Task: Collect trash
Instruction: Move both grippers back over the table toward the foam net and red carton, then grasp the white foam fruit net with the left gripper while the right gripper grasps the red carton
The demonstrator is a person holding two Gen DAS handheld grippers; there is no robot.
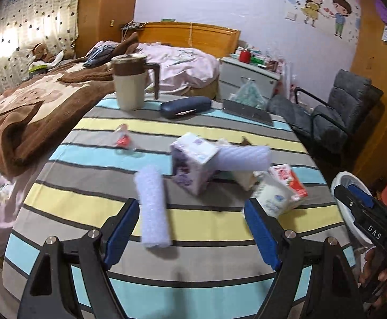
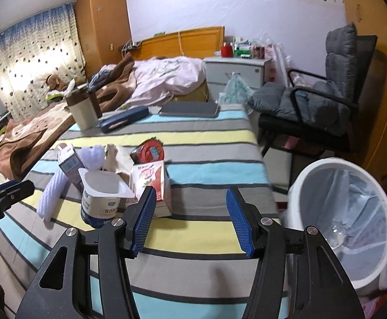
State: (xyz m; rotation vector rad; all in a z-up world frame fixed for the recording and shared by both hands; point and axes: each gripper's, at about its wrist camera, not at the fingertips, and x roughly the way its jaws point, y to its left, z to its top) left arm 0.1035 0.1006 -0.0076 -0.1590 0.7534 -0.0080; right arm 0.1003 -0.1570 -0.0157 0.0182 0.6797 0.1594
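Trash lies on the striped table point(image 1: 206, 279): a white foam roll point(image 1: 153, 207), a purple milk carton point(image 1: 193, 162), a second foam roll point(image 1: 242, 158), a yogurt cup point(image 1: 272, 195), a red-white carton point(image 1: 289, 179) and a small red wrapper point(image 1: 124, 141). My left gripper point(image 1: 193, 228) is open and empty, just short of the near foam roll. My right gripper point(image 2: 190, 218) is open and empty, over the table's edge, right of the yogurt cup point(image 2: 103, 199) and the red carton point(image 2: 151, 183). A red round wrapper point(image 2: 149, 151) lies behind. The white lined bin point(image 2: 342, 212) stands at the right.
At the far edge of the table stand a lidded jug point(image 1: 129, 79), a dark glasses case point(image 1: 185, 106) and a grey tablet point(image 1: 246, 111). A bed point(image 1: 60, 85) lies at the left, a grey armchair point(image 2: 313, 101) at the right, a nightstand point(image 2: 236, 71) behind.
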